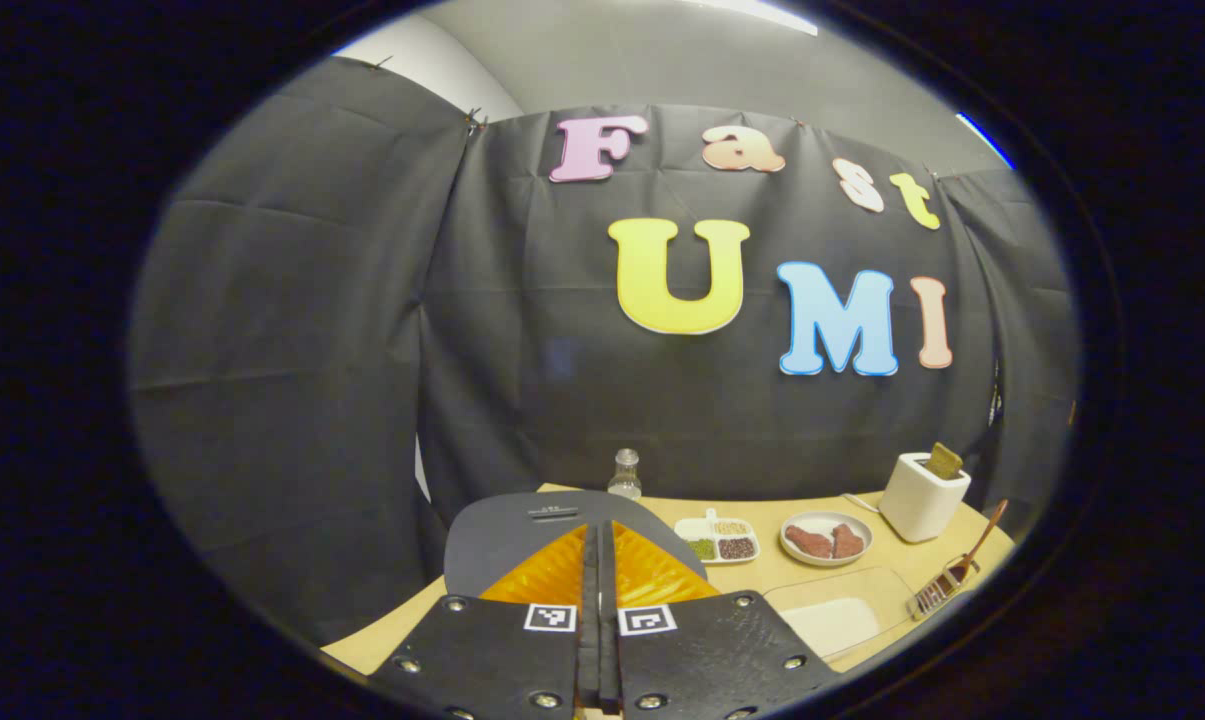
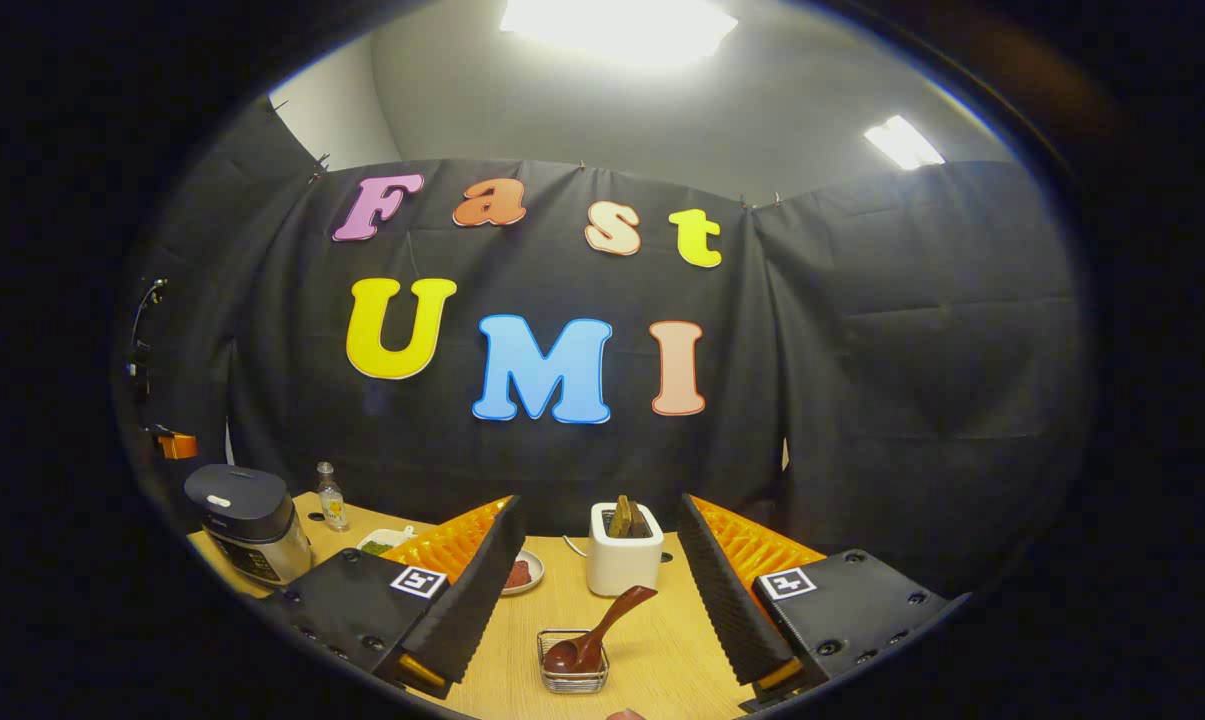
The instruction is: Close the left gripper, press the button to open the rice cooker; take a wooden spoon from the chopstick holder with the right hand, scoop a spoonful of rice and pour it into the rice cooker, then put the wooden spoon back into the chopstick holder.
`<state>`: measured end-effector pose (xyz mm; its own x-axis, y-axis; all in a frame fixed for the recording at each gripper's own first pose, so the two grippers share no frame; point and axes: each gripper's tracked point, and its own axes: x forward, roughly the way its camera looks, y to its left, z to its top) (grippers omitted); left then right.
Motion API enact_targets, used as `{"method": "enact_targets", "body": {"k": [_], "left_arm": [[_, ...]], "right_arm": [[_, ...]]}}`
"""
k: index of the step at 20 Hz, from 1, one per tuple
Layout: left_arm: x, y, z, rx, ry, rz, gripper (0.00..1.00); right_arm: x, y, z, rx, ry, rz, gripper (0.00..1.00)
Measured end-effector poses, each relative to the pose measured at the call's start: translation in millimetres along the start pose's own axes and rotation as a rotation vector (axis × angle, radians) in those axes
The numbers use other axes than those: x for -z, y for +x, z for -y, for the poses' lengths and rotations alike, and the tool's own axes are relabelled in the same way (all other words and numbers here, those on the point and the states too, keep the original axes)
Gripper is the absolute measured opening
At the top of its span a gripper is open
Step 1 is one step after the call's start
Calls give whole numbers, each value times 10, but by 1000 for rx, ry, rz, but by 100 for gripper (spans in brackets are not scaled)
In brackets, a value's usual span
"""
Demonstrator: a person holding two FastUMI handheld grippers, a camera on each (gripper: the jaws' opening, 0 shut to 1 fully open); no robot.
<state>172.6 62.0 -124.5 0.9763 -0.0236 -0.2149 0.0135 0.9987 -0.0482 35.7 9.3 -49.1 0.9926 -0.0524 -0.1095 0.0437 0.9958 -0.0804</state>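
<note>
- In the left gripper view, our left gripper (image 1: 599, 560) sits at the bottom centre with its two fingers pressed flat together, clenched on nothing.
- Just behind those fingers, low in the frame, we see the dark grey lid of the rice cooker (image 1: 522, 535), and it is down.
- In the right gripper view, the rice cooker (image 2: 245, 522) stands at the lower left on the wooden table (image 2: 652, 640).
- Our right gripper (image 2: 602, 590) is at the bottom of the right gripper view, its fingers spread wide apart and released, with nothing between them.
- Between those fingers, at the bottom centre, we see the wire chopstick holder (image 2: 573, 662) with the wooden spoon (image 2: 594, 630) in it, bowl down and handle leaning up to the right.
- Behind the holder stands a white toaster (image 2: 623, 550) with toast in its slot.
- In the left gripper view, at the lower right, we see a small glass bottle (image 1: 624, 474), a divided dish of grains (image 1: 719, 538), a plate of meat (image 1: 825, 539), and a clear container of rice (image 1: 837, 612) near the frame's lower edge.
</note>
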Motion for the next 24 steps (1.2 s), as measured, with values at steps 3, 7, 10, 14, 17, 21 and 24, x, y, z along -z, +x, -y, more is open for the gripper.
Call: {"method": "enact_targets", "body": {"k": [3,7,10,14,17,21,24], "left_arm": [[323,180,-12,11,12,-53,1],[688,301,11,21,26,-112,1],[828,305,26,22,38,-121,1],[992,297,16,27,11,-173,2],[947,292,11,32,-21,-155,2],[735,317,29,24,11,-126,2],[319,302,15,16,39,-48,1]], "right_arm": [[-25,31,-84,2,-7,-3,97],[-45,30,-150,3,-28,-3,98],[-67,19,-175,5,-39,-1,98],[-74,18,-234,-4,-39,0,98],[-120,34,-334,-28,-31,11,98],[-268,6,-345,-41,-50,60,97],[-290,-25,-306,-41,-43,72,98]]}}
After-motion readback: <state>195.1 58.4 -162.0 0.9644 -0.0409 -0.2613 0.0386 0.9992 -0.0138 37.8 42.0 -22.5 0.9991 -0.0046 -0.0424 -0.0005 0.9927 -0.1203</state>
